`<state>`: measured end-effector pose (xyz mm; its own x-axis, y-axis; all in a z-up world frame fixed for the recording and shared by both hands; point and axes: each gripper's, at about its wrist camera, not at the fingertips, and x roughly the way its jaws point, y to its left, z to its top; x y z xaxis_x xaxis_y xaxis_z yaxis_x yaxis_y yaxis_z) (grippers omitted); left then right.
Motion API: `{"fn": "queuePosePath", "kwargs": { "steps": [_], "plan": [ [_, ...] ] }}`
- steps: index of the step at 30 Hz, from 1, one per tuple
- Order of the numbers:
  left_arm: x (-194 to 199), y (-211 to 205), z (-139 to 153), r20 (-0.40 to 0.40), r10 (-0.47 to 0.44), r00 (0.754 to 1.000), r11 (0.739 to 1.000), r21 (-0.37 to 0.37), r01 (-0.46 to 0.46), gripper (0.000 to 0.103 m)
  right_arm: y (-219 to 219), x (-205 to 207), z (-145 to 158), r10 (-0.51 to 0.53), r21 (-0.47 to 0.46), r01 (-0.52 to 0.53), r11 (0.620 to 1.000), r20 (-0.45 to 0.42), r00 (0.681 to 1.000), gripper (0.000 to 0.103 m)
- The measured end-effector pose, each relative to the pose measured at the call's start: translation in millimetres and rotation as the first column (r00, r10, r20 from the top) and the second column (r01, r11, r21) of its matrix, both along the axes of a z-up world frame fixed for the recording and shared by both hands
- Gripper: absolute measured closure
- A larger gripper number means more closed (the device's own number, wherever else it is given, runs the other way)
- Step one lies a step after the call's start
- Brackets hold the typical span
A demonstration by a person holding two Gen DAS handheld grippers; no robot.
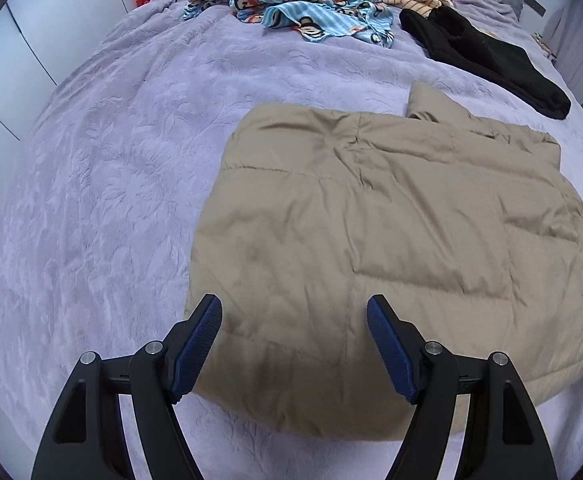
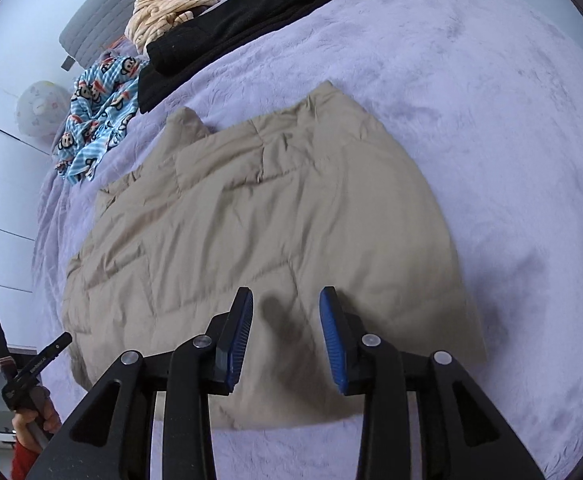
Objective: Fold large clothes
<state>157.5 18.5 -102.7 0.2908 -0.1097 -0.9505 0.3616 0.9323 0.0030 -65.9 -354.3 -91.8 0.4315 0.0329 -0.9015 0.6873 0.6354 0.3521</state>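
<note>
- Left wrist view: the left gripper (image 1: 294,350) hangs released, jaws wide, nothing between them, above the near edge of the tan padded jacket (image 1: 391,232), which lies folded flat on the lilac bed (image 1: 103,184). For a neat result, I would next square the loose flap at its far edge before another fold. No writing is readable on the monkey-print cloth (image 1: 303,0).
- Right wrist view: the right gripper (image 2: 285,338) is released too, jaws partly apart and empty over the jacket's near edge. The black garment (image 2: 231,28) lies well apart. The other handheld tool (image 2: 31,372) carries small print, too small to read.
</note>
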Motion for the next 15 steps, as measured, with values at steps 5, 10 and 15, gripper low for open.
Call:
{"fn": "queuePosePath", "kwargs": {
  "steps": [5, 10, 15],
  "plan": [
    [-28, 6, 6, -0.019, -0.005, 1.000, 1.000, -0.008, 0.005, 0.027, 23, -29, -2, -0.033, 0.031, 0.033, 0.999, -0.003, 0.999, 0.058],
    [-49, 10, 1, -0.043, -0.022, 0.999, 1.000, -0.004, 0.022, 0.027, 38, -48, -6, -0.048, 0.064, 0.049, 0.997, -0.012, 0.999, 0.056],
    [-61, 14, -10, -0.073, -0.021, 0.997, 1.000, -0.005, 0.020, 0.027, 49, -57, -17, -0.054, 0.087, 0.055, 0.995, -0.021, 0.998, 0.051]
  ]
}}
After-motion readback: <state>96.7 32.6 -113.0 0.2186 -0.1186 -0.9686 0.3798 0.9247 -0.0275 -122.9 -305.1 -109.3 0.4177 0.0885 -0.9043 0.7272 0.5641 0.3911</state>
